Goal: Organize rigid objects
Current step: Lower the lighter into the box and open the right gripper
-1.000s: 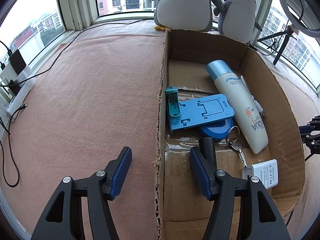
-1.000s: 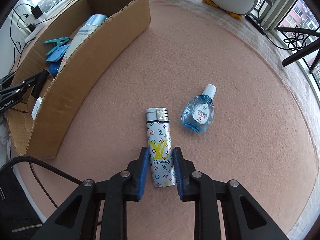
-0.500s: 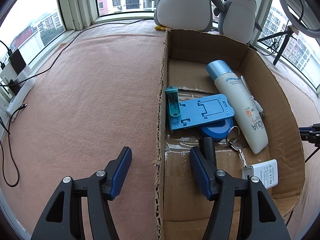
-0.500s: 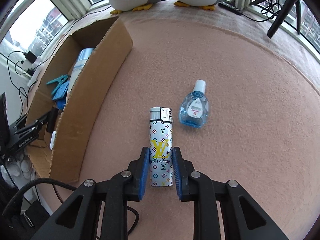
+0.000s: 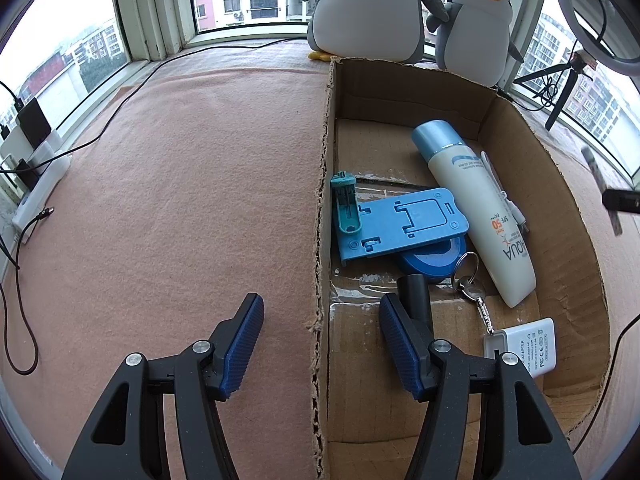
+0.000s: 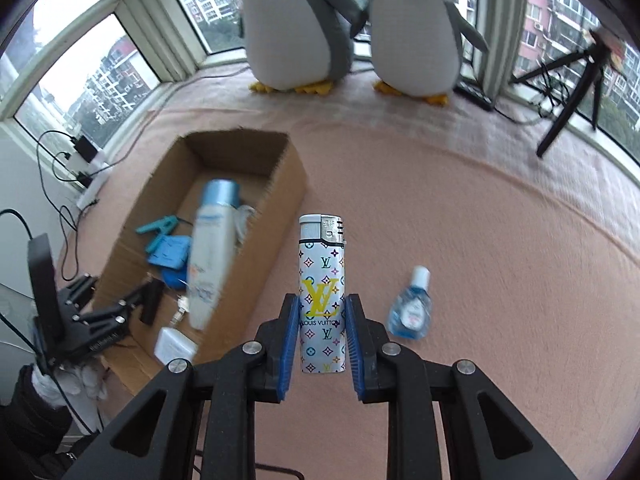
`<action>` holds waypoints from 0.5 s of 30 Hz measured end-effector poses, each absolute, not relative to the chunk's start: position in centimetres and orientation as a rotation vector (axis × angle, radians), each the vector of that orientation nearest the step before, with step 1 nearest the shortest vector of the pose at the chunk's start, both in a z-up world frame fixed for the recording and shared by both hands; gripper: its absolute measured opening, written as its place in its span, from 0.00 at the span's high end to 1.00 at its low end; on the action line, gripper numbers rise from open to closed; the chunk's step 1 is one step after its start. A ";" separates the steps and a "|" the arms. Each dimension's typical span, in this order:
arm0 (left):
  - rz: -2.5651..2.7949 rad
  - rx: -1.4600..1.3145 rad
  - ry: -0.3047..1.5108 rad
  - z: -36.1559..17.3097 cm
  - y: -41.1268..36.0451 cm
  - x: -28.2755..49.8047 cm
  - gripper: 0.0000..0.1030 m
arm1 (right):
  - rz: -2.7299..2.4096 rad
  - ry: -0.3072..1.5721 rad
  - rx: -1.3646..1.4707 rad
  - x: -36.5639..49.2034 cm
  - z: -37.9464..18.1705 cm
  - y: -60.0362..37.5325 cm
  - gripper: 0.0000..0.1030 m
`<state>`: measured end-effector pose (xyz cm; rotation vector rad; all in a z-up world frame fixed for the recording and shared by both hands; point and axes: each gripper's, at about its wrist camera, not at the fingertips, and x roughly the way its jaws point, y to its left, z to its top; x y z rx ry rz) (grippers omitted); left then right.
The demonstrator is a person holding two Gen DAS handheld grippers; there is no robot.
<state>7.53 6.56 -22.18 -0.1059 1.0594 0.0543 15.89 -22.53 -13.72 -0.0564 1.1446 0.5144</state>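
My right gripper (image 6: 322, 310) is shut on a white patterned lighter (image 6: 322, 292), held up off the pink cloth, metal head pointing away. A small blue dropper bottle (image 6: 411, 311) lies on the cloth to its right. The cardboard box (image 6: 280, 200) stands to the left and holds a sunscreen bottle (image 5: 476, 208), a blue phone stand (image 5: 400, 222), a teal clip (image 5: 347, 206), keys (image 5: 470, 288) and a white charger (image 5: 524, 346). My left gripper (image 5: 320, 316) is open, straddling the box's left wall (image 5: 322, 208), one finger inside the box.
Two plush penguins (image 6: 352, 20) sit at the window behind the box. Cables and a power strip (image 5: 36, 196) lie along the left edge of the cloth. A black tripod (image 6: 568, 88) stands at the far right. Open pink cloth (image 5: 180, 184) stretches left of the box.
My right gripper has lifted the lighter off the cloth and tilted upward, so the box and penguins come into view. The left gripper has not moved.
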 end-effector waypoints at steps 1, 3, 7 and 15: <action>0.054 -0.107 1.059 -22.2 6.6 7.5 0.38 | 0.523 1.139 -0.064 16.0 -13.4 -22.0 0.80; 0.055 -0.106 1.059 -22.2 6.6 7.5 0.38 | 0.544 1.122 -0.080 16.2 -12.9 -20.6 0.80; 0.057 -0.109 1.058 -22.2 6.6 7.5 0.38 | 0.583 1.098 -0.071 16.5 -12.5 -18.1 0.80; 0.056 -0.107 1.058 -22.2 6.6 7.5 0.38 | 0.597 1.082 -0.114 17.3 -12.7 -14.2 0.80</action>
